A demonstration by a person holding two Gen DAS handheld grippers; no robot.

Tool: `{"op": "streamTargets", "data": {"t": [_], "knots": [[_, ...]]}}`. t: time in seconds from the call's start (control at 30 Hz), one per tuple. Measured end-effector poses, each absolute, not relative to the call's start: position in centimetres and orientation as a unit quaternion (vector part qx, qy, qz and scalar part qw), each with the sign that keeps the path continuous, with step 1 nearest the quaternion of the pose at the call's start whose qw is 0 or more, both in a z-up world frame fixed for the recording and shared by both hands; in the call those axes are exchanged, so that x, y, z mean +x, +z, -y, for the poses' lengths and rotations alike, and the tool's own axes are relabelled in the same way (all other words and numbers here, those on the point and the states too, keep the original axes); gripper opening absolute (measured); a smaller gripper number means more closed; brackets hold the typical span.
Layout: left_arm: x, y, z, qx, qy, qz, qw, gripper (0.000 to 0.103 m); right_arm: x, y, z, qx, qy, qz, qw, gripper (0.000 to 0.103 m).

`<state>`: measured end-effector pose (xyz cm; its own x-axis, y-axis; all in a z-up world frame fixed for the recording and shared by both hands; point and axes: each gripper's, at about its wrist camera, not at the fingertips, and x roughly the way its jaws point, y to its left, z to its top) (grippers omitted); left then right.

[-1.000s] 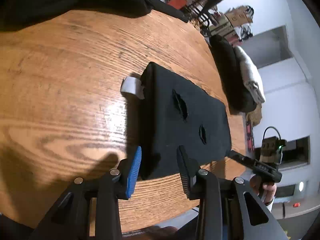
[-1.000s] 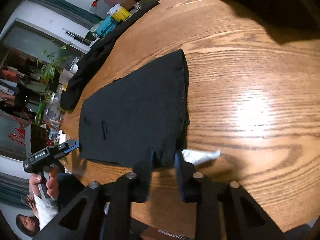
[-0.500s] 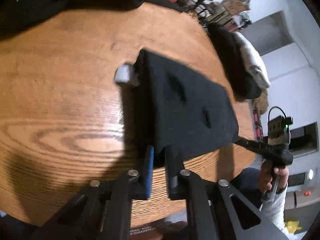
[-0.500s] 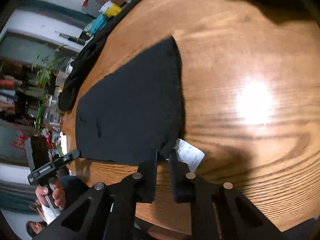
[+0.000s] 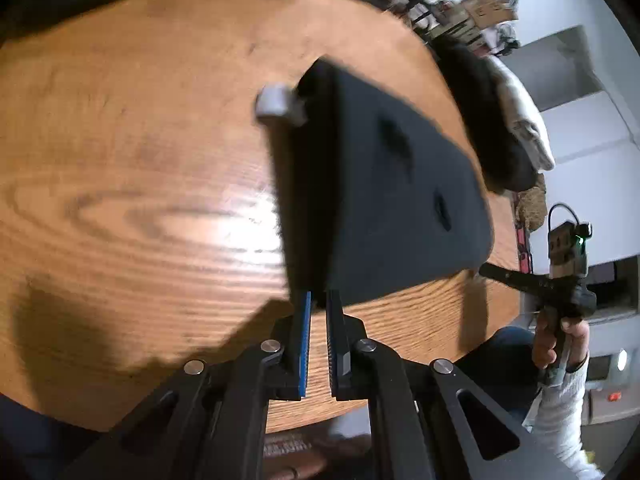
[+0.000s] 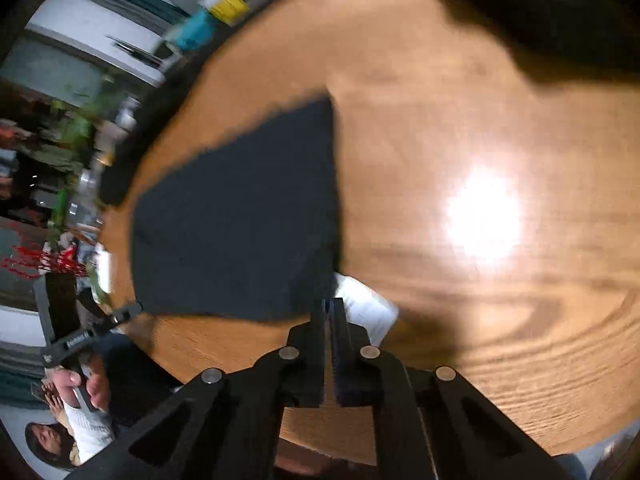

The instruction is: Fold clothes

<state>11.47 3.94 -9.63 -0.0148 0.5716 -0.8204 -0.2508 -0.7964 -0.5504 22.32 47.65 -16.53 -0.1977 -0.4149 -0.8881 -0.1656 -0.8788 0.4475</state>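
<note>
Black garment pinched at two near corners

The folded black garment (image 5: pixel 384 200) lies on the wooden table (image 5: pixel 140 200), white tag (image 6: pixel 366 308) showing; left gripper (image 5: pixel 318 300) and right gripper (image 6: pixel 330 306) each clamp a near corner, jaws narrow.

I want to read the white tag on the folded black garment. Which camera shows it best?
The right wrist view: the white paper tag lies flat and close, beside the right gripper, with faint print visible. In the left wrist view the tag is a far, blurred curl at the folded black garment's corner.
</note>
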Motion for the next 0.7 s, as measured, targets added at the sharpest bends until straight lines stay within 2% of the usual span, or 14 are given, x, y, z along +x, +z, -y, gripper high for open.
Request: {"op": "streamTargets", "data": {"t": [0.03,0.07,0.1,0.13,0.17,0.23,0.33,0.4,0.57,0.6,0.63,0.67,0.7], "knots": [[11.4,-8.7,-3.8,-0.632,0.709,0.120,0.289,0.007,22.6,-16.9,-48.0,0.631,-0.735,0.236,0.078,0.008],[11.4,-7.9,-3.6,-0.626,0.717,0.115,0.284,0.007,22.9,-16.6,-48.5,0.626,-0.739,0.239,0.070,0.016],[11.4,-7.0,-3.4,-0.620,0.725,0.109,0.279,0.008,23.2,-15.8,-49.1,0.612,-0.750,0.243,0.065,0.040],[11.3,-5.9,-3.4,-0.612,0.733,0.104,0.279,0.008,23.4,-14.6,-49.6,0.593,-0.763,0.249,0.062,0.053],[11.1,-4.5,-3.8,-0.599,0.740,0.102,0.288,0.010,23.5,-13.5,-49.9,0.574,-0.776,0.254,0.060,0.060],[10.4,-2.2,-5.1,-0.568,0.746,0.119,0.327,0.015,22.9,-11.0,-49.8,0.541,-0.798,0.254,0.073,0.056],[8.5,-1.5,-7.9,-0.546,0.732,0.158,0.376,0.038,21.0,-9.8,-47.8,0.523,-0.806,0.256,0.106,0.040],[7.1,-2.7,-10.1,-0.552,0.718,0.174,0.387,0.039,19.8,-10.5,-46.0,0.530,-0.797,0.259,0.128,0.029],[5.1,-7.5,-10.9,-0.611,0.716,0.138,0.308,0.039,18.2,-14.6,-42.6,0.578,-0.767,0.241,0.140,0.022],[4.9,-8.3,-10.6,-0.617,0.712,0.142,0.304,0.037,18.4,-15.4,-42.5,0.585,-0.764,0.237,0.137,0.014],[4.8,-8.5,-10.2,-0.618,0.713,0.141,0.300,0.028,18.5,-16.0,-42.5,0.590,-0.761,0.234,0.135,0.011],[4.7,-8.7,-9.8,-0.619,0.714,0.141,0.296,0.012,18.6,-16.4,-42.6,0.590,-0.761,0.233,0.134,0.002],[4.5,-8.9,-9.5,-0.622,0.712,0.146,0.292,0.005,18.7,-16.7,-42.8,0.591,-0.761,0.233,0.133,0.000]]}}
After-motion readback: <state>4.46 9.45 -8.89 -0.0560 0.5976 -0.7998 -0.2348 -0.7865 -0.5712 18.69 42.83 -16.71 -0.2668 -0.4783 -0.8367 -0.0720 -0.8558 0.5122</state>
